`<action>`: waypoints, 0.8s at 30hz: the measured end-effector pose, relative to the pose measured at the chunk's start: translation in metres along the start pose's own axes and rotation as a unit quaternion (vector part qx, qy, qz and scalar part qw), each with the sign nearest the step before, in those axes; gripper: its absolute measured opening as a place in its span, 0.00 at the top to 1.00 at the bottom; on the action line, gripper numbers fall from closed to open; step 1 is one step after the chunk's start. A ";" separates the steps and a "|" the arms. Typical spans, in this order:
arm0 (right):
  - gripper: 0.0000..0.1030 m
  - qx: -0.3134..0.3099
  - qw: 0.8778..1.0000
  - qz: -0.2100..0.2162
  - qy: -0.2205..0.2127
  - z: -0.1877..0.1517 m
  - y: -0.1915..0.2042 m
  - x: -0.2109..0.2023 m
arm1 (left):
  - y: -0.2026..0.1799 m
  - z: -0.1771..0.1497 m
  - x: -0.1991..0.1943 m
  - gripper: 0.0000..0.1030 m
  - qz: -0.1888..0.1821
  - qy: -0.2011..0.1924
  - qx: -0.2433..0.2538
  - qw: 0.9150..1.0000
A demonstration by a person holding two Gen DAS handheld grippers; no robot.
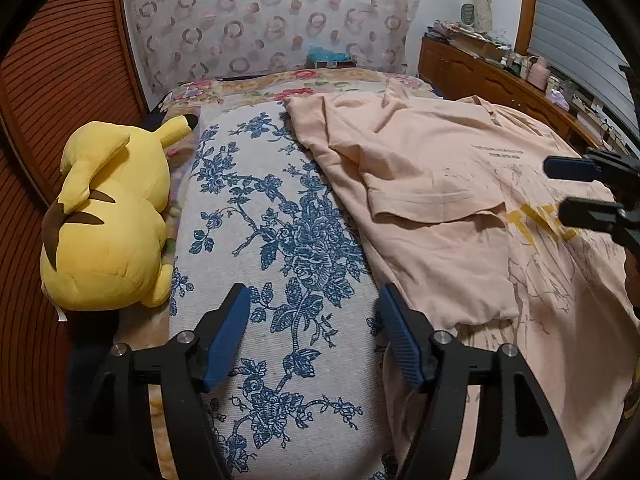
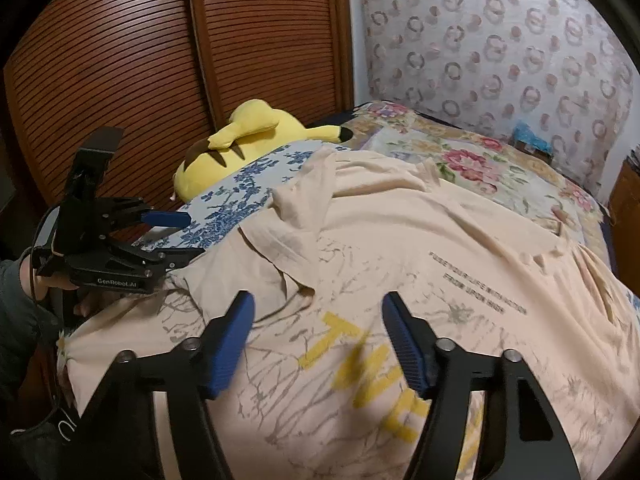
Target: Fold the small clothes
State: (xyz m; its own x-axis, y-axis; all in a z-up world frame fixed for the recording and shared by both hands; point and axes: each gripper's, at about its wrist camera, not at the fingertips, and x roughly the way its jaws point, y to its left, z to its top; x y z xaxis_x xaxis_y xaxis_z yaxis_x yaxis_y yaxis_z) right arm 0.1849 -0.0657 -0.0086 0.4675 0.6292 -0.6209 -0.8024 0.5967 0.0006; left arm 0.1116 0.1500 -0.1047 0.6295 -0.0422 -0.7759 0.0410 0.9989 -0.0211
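Right now a peach T-shirt [image 2: 400, 240] lies spread over the bed, its front up, with yellow block letters [image 2: 360, 364] and small dark lines of print [image 2: 476, 284] across the chest; one sleeve [image 1: 432, 200] is folded in over the body, and the cloth near the collar is rumpled. Under its left edge shows a white cloth with a blue flower print [image 1: 272, 232], and beyond that a floral bedspread [image 2: 472, 160] runs to the patterned headboard [image 1: 264, 20]. The left gripper [image 1: 314, 328] hangs over the blue-flowered cloth just beside the shirt's edge, its blue pads [image 1: 230, 336] spread apart with nothing between them. The right gripper [image 2: 318, 340] hovers above the yellow letters, its jaws likewise parted and empty; whether its tips touch the fabric cannot be told. A yellow Pikachu plush [image 1: 112, 216] lies on its side at the far left of the bed, against the slatted wooden wardrobe doors [image 2: 140, 48]. A wooden dresser [image 1: 492, 76] crowded with small items stands at the right.
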 end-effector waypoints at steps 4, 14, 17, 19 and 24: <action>0.58 -0.012 1.000 0.026 0.003 0.013 0.002 0.015 | 0.002 0.000 0.001 0.29 0.005 0.001 -0.006 1.000; 0.61 -0.045 0.996 0.069 0.026 0.035 0.016 0.059 | 0.004 0.000 0.001 0.25 0.007 0.003 -0.011 1.000; 0.61 -0.059 0.995 0.071 0.037 0.039 0.019 0.069 | 0.005 -0.001 0.002 0.24 0.008 0.003 -0.013 1.000; 0.61 -0.067 0.994 0.069 0.045 0.041 0.021 0.076 | 0.005 -0.001 0.002 0.23 0.010 0.004 -0.014 1.000; 0.67 -0.087 0.992 0.053 0.067 0.042 0.025 0.094 | 0.007 -0.001 0.002 0.22 0.009 0.004 -0.015 1.000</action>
State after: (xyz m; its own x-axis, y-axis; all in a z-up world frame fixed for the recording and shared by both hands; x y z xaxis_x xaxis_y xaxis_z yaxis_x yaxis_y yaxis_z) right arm 0.2242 0.0293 -0.0336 0.3325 0.6044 -0.7240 -0.9020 0.4278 -0.0571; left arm 0.1125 0.1574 -0.1072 0.6238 -0.0232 -0.7813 0.0051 0.9997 -0.0256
